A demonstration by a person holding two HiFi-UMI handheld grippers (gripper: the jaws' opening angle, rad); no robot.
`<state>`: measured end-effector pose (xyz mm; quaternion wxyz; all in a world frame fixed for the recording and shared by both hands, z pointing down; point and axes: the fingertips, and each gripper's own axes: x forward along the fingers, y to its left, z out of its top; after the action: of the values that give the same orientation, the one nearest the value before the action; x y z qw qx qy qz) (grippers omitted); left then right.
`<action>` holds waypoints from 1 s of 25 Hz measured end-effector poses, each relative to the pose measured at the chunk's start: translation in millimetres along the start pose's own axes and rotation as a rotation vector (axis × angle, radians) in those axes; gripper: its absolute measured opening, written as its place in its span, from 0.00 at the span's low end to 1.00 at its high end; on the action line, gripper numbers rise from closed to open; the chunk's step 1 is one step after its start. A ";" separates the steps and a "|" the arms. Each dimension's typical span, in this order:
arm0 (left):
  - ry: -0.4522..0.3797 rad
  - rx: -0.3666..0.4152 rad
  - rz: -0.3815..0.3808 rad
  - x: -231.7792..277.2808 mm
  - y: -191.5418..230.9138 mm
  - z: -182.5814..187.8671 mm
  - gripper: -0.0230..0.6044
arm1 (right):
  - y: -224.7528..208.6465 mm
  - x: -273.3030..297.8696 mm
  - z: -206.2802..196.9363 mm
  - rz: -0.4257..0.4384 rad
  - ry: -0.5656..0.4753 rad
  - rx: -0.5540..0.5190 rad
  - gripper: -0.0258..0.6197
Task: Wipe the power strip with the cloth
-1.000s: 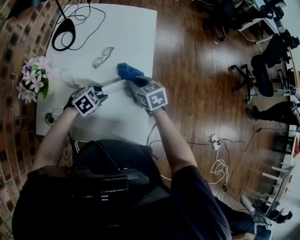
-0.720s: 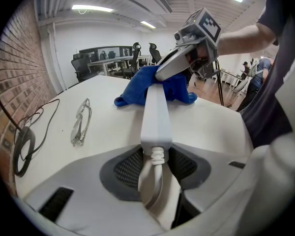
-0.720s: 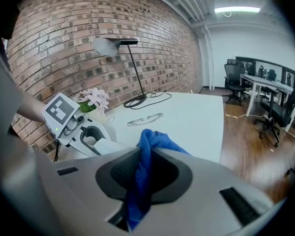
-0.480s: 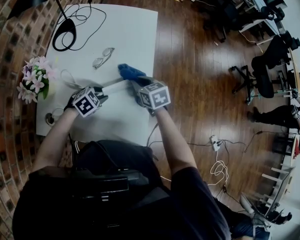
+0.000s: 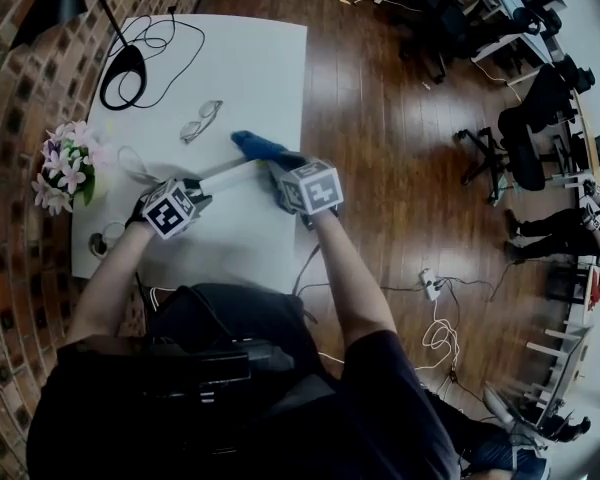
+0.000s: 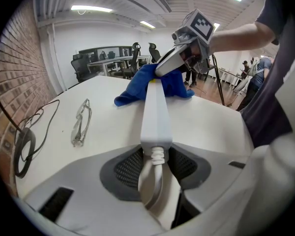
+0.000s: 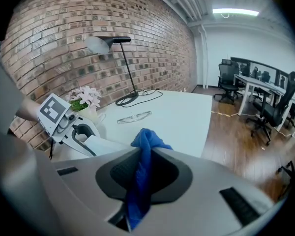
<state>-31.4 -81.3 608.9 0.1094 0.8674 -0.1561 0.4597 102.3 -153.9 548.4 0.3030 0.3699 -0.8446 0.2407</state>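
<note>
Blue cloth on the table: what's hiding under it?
The white power strip's far end runs under the blue cloth. That end and the table below are covered, so nothing more can be seen there.

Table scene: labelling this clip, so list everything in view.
white rectangular table: one, white, beside brick wall
white plastic power strip: one, white, lying on table
blue cloth: one, blue, over strip's far end
clear-framed eyeglasses: one, clear, beyond strip
black desk lamp: one, black, table's far end
pink-white flowers: one, pink-white, table's wall side
black office chairs: several, black, on wooden floor
left gripper: one, grey, shut on strip's cord end
right gripper: one, grey, shut on cloth
</note>
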 end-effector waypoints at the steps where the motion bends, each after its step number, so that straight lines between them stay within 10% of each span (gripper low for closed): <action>1: -0.001 0.000 -0.003 -0.6 0.0 0.2 0.31 | -3.5 -0.5 0.0 -0.007 0.011 -0.003 0.12; 10: 0.009 -0.012 0.003 -0.2 0.6 0.6 0.32 | -29.3 -23.7 -11.3 -0.090 0.063 0.027 0.12; 25: 0.030 -0.025 -0.059 -4.1 -2.9 0.4 0.31 | 13.1 -85.7 40.7 -0.059 -0.283 0.088 0.12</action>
<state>-32.2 -78.1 605.1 0.1360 0.8631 -0.1343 0.4675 125.1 -130.5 458.3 0.1712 0.4376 -0.8565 0.2137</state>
